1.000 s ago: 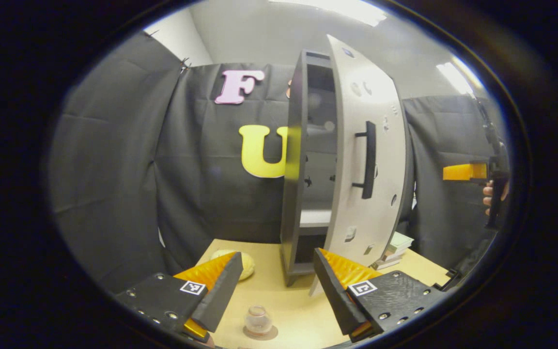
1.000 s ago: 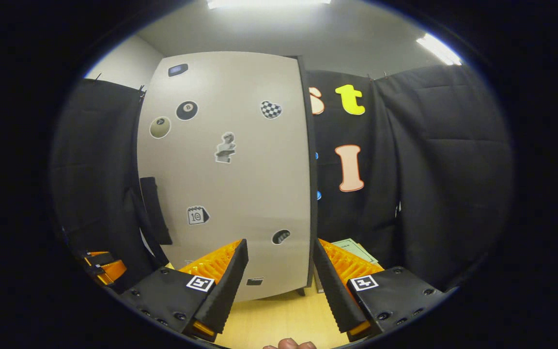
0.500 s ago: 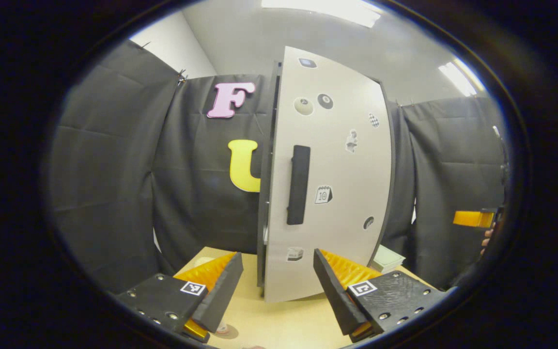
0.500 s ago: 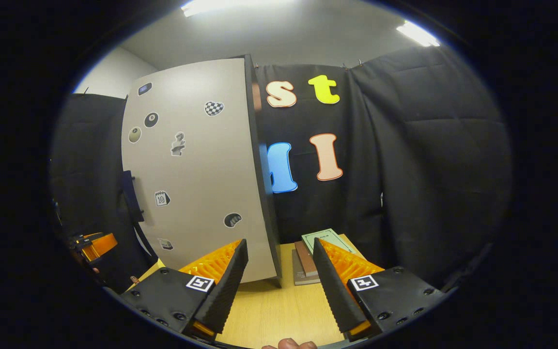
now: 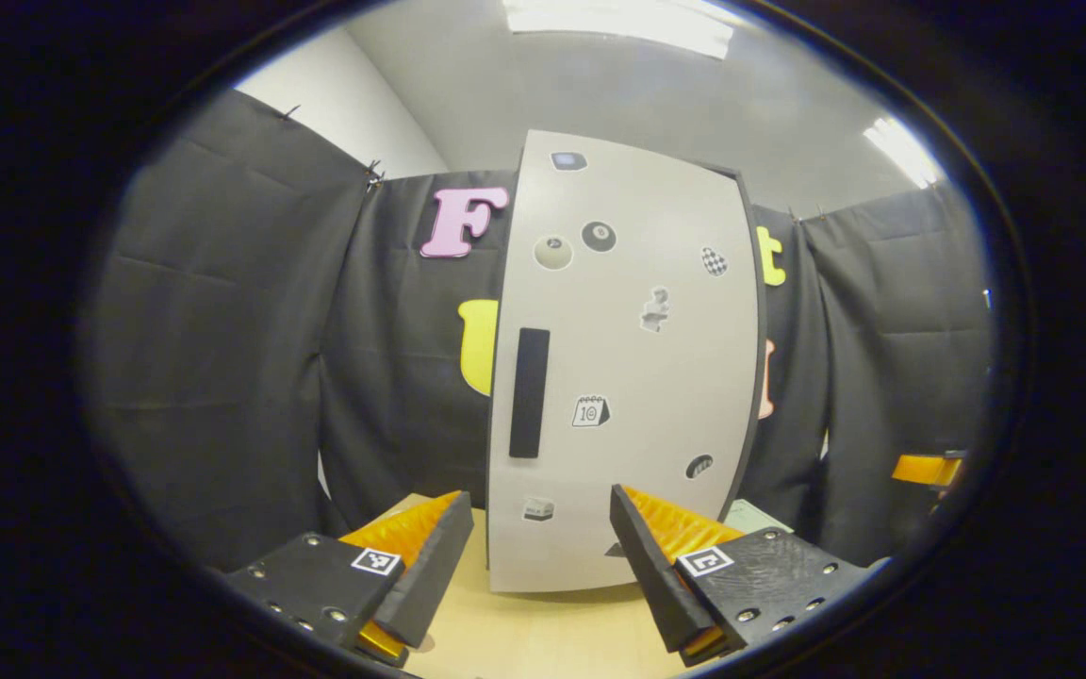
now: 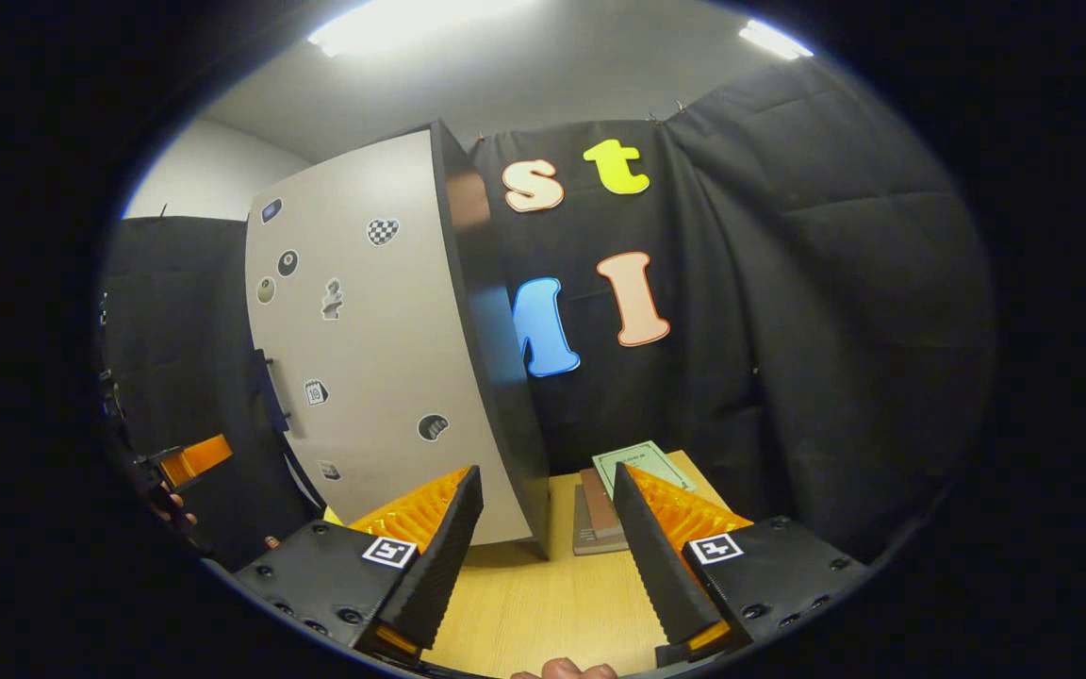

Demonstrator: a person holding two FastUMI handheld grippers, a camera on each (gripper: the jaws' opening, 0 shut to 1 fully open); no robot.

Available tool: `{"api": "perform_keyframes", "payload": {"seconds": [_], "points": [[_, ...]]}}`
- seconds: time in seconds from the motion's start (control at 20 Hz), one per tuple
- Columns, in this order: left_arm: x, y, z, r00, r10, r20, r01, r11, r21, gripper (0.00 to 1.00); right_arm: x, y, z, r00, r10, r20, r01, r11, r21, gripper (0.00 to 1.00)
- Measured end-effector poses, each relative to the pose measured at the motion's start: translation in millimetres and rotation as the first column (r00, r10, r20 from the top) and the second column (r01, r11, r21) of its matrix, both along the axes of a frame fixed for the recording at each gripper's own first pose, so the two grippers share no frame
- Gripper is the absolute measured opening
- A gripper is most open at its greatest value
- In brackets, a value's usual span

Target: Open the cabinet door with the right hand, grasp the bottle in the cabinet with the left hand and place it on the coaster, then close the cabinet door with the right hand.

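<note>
Left tongs (image 5: 534, 566) spread wide, nothing between the fingers, held low over the pale wooden worktop (image 5: 543, 637). Just beyond the fingertips, the cabinet door (image 5: 623, 377) shut flat against the cabinet, seen nearly head-on. Dark vertical handle (image 5: 528, 392) near the door's left edge; small stickers scattered over the pale grey face. Far off at the right edge of the left gripper view, the right tongs (image 5: 920, 469), too small to judge there.

Right tongs (image 6: 543, 556) likewise spread, empty, above the worktop (image 6: 534, 613), apart from the door. A fingertip (image 6: 562, 670) peeking in at the bottom edge of the right gripper view. Ahead and to the left, the cabinet door (image 6: 364, 358) seen at an angle, closed against the cabinet's dark side panel (image 6: 496, 358), handle (image 6: 270, 391) at its far edge. Between the fingers, farther back, a small stack of books (image 6: 614, 495) lying flat on the worktop just beside the cabinet. Beyond the door's far edge, the left tongs (image 6: 189, 459) with part of a hand (image 6: 171, 509) on them.
</note>
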State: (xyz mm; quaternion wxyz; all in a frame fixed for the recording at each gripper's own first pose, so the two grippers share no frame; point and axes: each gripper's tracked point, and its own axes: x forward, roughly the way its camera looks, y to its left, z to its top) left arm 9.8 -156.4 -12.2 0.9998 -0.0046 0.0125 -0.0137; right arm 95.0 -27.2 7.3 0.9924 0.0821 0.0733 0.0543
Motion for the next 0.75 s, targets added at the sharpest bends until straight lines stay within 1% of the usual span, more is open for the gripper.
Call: {"api": "perform_keyframes", "payload": {"seconds": [0.1,0.15,0.3,0.35,0.4,0.55,0.7,0.75], "points": [[1,-8,2,1.000,-0.025,-0.005,0.024,1.000,-0.013,0.90,0,4,6,1.000,0.005,0.016,-0.005,1.000,0.006,0.89],[1,-10,1,0.999,-0.032,-0.014,0.032,0.999,-0.011,0.89,2,7,7,1.000,0.004,0.027,-0.005,1.000,0.003,0.90],[7,-8,2,0.999,-0.036,-0.021,0.037,0.999,0.020,0.90,9,17,7,0.999,0.003,0.037,-0.003,1.000,-0.001,0.89],[11,-7,2,0.999,-0.036,-0.022,0.037,0.999,0.017,0.88,9,23,3,1.000,0.009,0.024,-0.009,1.000,-0.002,0.89],[14,-8,0,0.999,-0.042,-0.027,0.042,0.999,0.006,0.90,8,27,2,1.000,0.010,0.018,-0.010,1.000,-0.002,0.89],[24,-8,-4,0.997,-0.066,-0.044,0.065,0.998,-0.022,0.88,7,35,2,1.000,-0.004,0.015,0.004,1.000,-0.008,0.90],[36,-2,-10,0.996,-0.069,-0.056,0.067,0.997,-0.033,0.88,9,43,-3,1.000,-0.013,0.008,0.013,1.000,-0.026,0.89],[39,-2,-12,0.996,-0.073,-0.057,0.071,0.997,-0.038,0.93,10,44,-3,1.000,-0.016,0.008,0.016,0.999,-0.035,0.89]]}}
